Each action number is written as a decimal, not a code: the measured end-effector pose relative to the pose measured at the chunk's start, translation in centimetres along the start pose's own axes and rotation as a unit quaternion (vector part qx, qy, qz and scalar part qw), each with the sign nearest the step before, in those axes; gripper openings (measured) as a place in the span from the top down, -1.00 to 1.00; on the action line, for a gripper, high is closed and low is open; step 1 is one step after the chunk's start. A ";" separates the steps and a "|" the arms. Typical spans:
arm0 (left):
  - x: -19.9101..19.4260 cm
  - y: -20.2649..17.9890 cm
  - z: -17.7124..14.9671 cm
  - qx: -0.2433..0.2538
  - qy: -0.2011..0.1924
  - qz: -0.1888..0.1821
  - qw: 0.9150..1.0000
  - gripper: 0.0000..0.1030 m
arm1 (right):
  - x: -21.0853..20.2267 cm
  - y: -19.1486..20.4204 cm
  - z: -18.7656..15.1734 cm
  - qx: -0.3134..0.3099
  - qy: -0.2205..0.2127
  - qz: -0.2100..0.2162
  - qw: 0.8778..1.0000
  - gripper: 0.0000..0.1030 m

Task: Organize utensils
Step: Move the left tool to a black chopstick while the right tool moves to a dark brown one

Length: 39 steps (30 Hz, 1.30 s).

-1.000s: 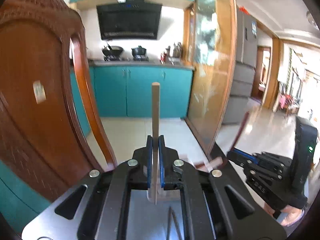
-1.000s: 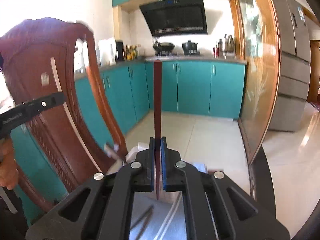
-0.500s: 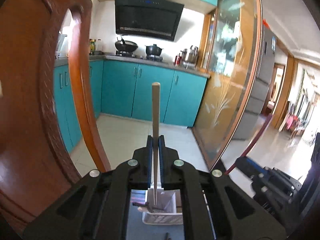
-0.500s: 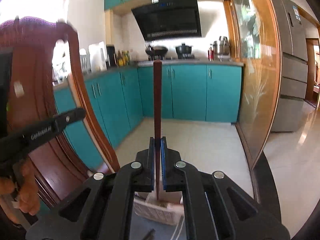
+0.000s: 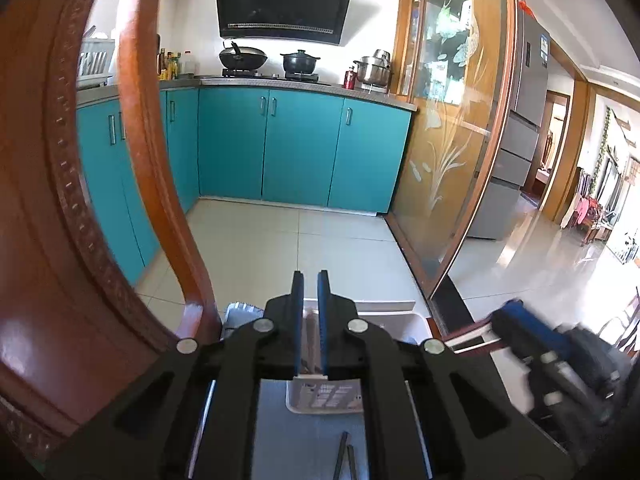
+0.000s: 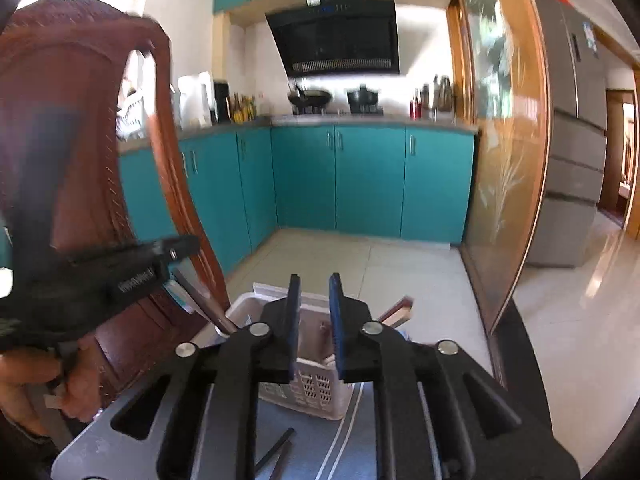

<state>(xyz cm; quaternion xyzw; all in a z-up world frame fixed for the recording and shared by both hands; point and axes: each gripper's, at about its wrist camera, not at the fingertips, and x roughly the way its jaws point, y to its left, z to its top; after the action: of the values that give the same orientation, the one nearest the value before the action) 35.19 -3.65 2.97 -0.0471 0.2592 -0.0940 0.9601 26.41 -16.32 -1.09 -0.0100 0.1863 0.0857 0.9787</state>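
The right gripper (image 6: pixel 315 285) is seen low in the frame with its jaws a moderate way apart, having just been opening; nothing is gripped between them. Behind the gap the white basket (image 6: pixel 316 396) is seen, and a dark red chopstick (image 6: pixel 398 308) is leaned out over its right rim. The left gripper (image 5: pixel 310 282) is kept almost closed, with only a thin slit left. At lower left a pale stick (image 6: pixel 204 304) is angled from beneath it into the basket; whether it is gripped cannot be told
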 end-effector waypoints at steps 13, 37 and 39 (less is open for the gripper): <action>-3.0 1.1 -10.8 0.042 0.073 0.039 0.996 0.55 | 3.0 2.4 -15.6 0.004 0.276 0.065 0.959 0.48; 3.6 -1.8 -21.0 0.064 0.248 -0.011 0.966 0.20 | 3.6 -5.2 -20.5 0.177 0.325 -0.008 0.929 0.83; 4.0 -2.0 -22.0 0.069 0.261 -0.007 0.963 0.20 | 3.5 -5.4 -20.4 0.172 0.322 -0.012 0.931 0.79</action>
<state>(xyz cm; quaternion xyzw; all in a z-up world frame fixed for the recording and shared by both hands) 27.13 -7.37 -17.65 0.0438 0.4934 -0.1272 0.8594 23.11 -22.14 -21.43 0.1290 0.5033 0.0328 0.8538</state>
